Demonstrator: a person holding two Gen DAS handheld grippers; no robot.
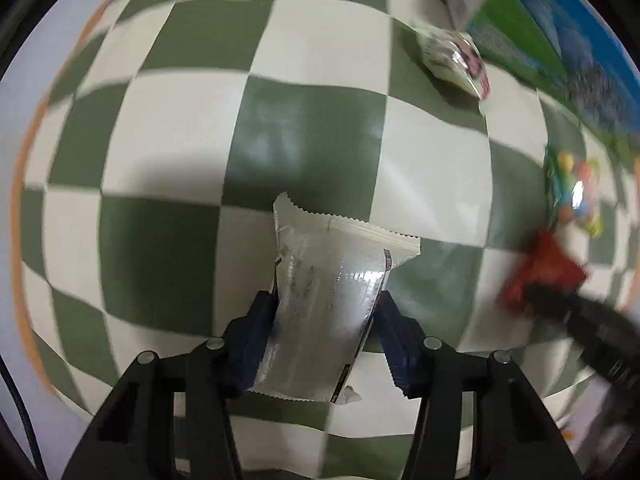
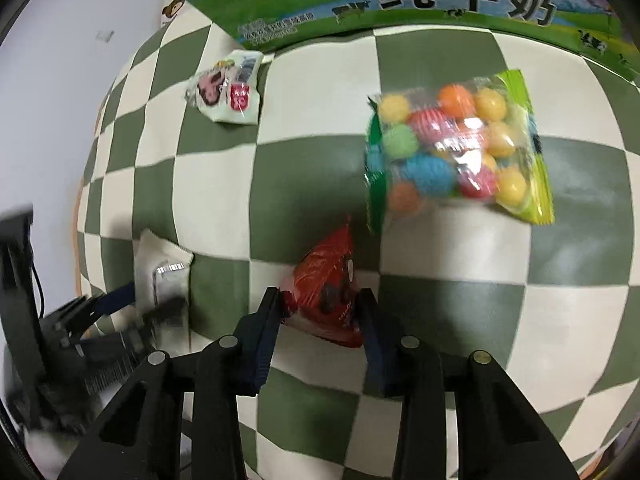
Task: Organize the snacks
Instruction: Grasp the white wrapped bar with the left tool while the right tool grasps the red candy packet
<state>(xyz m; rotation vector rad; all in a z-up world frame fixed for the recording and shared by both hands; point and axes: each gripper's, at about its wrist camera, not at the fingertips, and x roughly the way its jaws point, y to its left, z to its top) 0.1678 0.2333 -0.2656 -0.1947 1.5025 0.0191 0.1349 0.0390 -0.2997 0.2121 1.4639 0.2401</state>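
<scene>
A white and silver snack packet (image 1: 340,248) lies on the green-and-white chequered cloth (image 1: 180,128), and my left gripper (image 1: 326,300) is shut on its lower half, both blue pads pressing its sides. A red snack packet (image 2: 328,264) sits between the pads of my right gripper (image 2: 320,296), which is shut on it from above. In the left wrist view the red packet (image 1: 544,272) shows blurred at the right with the right gripper's dark fingers below it. In the right wrist view the white packet (image 2: 164,264) appears at the left.
A clear bag of coloured candy balls (image 2: 460,148) lies just beyond the red packet. A small white packet with pink print (image 2: 226,88) rests further back left. A blue and green milk box (image 2: 400,0) stands along the far edge. The cloth's orange-trimmed edge (image 1: 24,208) runs down the left.
</scene>
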